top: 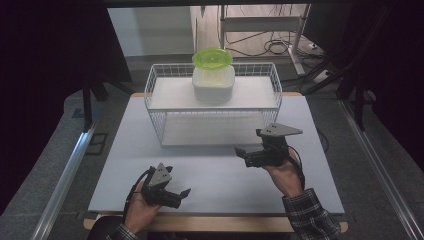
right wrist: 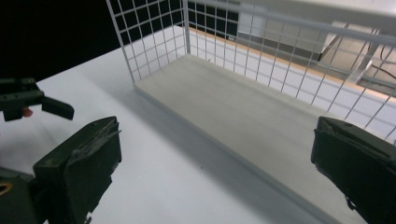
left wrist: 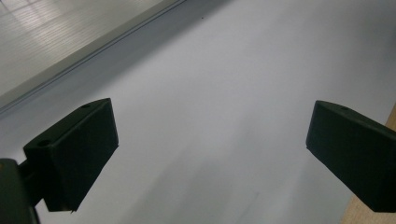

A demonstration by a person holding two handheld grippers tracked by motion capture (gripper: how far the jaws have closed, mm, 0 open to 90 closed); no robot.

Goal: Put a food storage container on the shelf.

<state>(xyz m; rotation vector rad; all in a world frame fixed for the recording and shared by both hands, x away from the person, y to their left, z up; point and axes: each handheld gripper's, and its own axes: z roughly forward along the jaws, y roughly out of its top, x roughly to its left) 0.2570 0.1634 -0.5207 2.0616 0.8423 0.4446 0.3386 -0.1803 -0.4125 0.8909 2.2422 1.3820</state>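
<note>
High view: container (top: pixel 213 85) base behind wire

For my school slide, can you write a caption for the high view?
Two hand-held tongs, left and right, open over a white table before a wire rack bearing a green-lidded container.

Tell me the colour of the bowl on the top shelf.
Bright lime green bowl, clearest in the high view.
</note>
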